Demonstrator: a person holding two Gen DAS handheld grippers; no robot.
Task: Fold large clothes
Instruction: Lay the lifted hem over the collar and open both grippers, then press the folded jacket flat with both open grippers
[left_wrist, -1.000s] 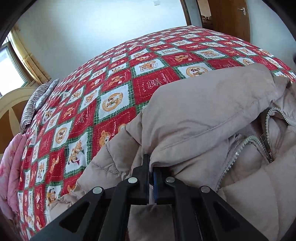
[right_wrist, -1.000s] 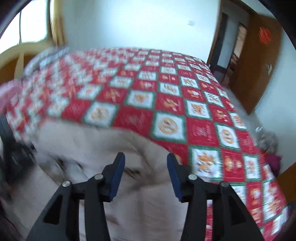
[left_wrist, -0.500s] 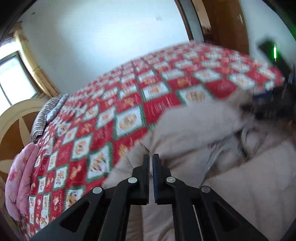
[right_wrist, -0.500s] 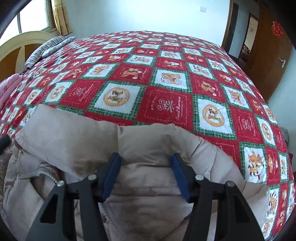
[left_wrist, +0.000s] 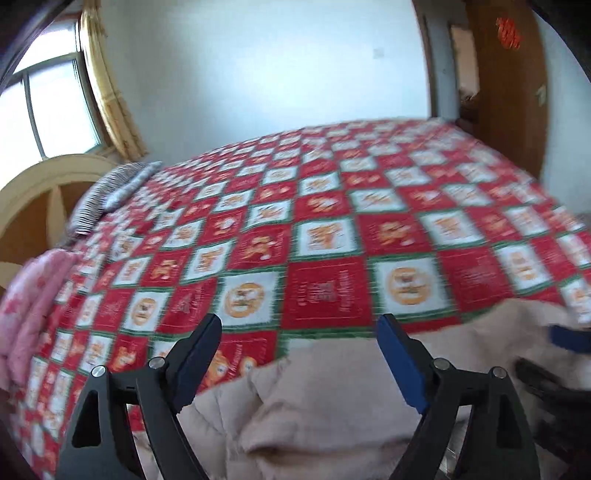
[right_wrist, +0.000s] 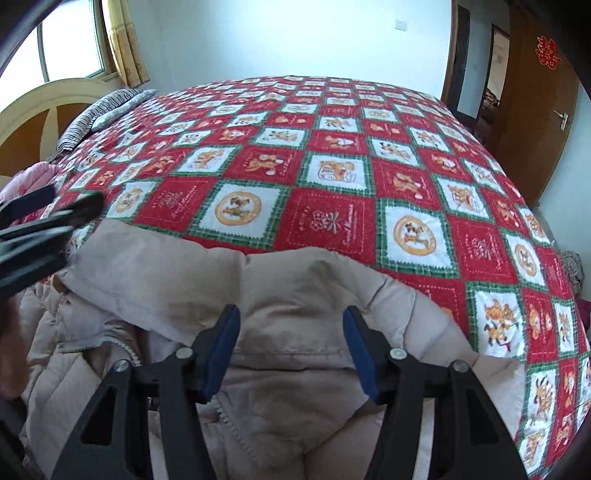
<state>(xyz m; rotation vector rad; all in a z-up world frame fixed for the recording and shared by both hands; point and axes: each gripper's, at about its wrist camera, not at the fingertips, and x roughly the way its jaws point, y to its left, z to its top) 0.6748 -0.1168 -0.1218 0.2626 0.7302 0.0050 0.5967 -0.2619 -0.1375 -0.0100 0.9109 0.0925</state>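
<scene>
A beige puffer coat (right_wrist: 295, 332) lies on a bed with a red, white and green patchwork bedspread (right_wrist: 332, 184), bunched at the near edge. Its hood or collar is folded down over the chest, and a zip (right_wrist: 229, 417) runs down the open front.

The left hand-held gripper (left_wrist: 299, 354) hangs above the coat's left shoulder. Its jaws are opening wide, and nothing is between them; the coat lies below, untouched. This view is smeared with motion. The right hand-held gripper (right_wrist: 291, 350) is tilted down over the middle of the collar, its blue pads (right_wrist: 221, 350) partly spread. The padded fabric bulges up between them, but whether the pads actually press on it cannot be told; it looks more like straddling than pinching.

From where I stand, the risks look like these. With neither hand-held gripper clearly holding, the springy padding may push the folded collar back up and undo the fold. If the right jaws close where they are, they may catch only the slippery outer layer, so the fabric slides out when lifted. They could also snag the zip. The coat sits close to the bed's near edge, so a careless tug toward the person could drag its weight off the bed.
</scene>
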